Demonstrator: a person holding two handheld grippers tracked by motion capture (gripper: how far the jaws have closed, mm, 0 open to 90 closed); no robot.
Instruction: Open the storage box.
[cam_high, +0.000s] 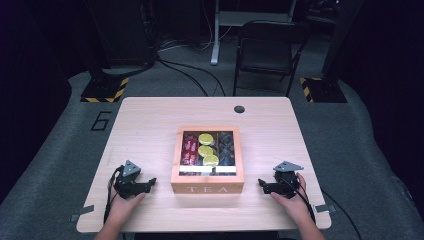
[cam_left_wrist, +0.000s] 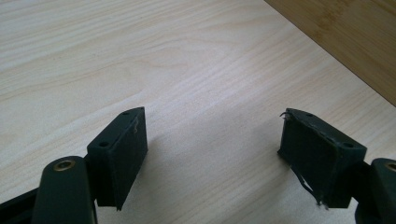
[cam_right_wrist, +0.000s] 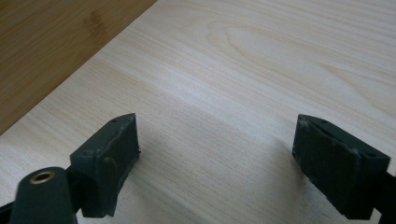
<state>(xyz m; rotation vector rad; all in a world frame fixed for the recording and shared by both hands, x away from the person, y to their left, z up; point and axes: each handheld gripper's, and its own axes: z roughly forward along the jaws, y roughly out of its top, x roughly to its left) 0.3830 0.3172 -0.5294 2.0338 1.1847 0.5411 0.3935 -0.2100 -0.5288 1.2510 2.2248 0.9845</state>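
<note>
Wooden tea box (cam_high: 207, 189), glass lid closed over its sachets, sits mid-worktop (cam_high: 150, 120) between the left gripper (cam_high: 145, 185) and right gripper (cam_high: 265, 186), both resting with fingers apart and empty, so I judge nothing started yet.

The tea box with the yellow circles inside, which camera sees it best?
The high view: the tea box shows whole there, with its see-through lid and the word TEA on its front. The left gripper view catches just a brown wooden side in its top right corner; the right gripper view, its top left.
</note>
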